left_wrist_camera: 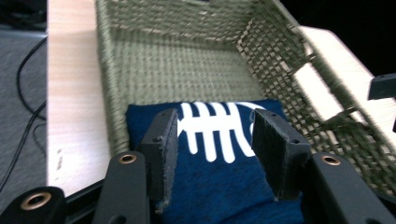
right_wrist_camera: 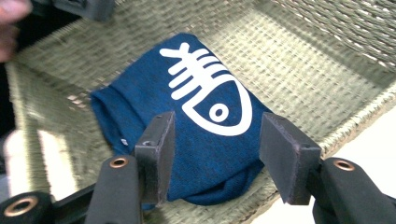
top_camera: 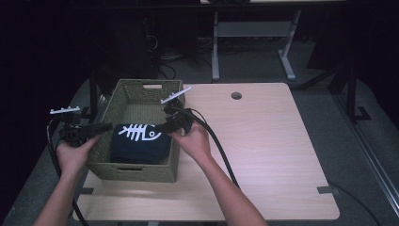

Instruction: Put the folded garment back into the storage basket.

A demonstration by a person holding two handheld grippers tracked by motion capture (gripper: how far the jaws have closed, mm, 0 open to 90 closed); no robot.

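Jaws gape on both sides: left gripper (left_wrist_camera: 215, 149) and right gripper (right_wrist_camera: 215, 158) flank the folded navy fishbone shirt (top_camera: 139, 141); it lies flat in the woven basket (top_camera: 109, 113), seemingly just placed or about to be lifted.

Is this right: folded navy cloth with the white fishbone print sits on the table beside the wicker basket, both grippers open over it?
Not quite. The navy cloth lies inside the wicker basket, at its near end, not on the table beside it; the high view shows that. The rest holds: the left gripper and right gripper are both open over the cloth.
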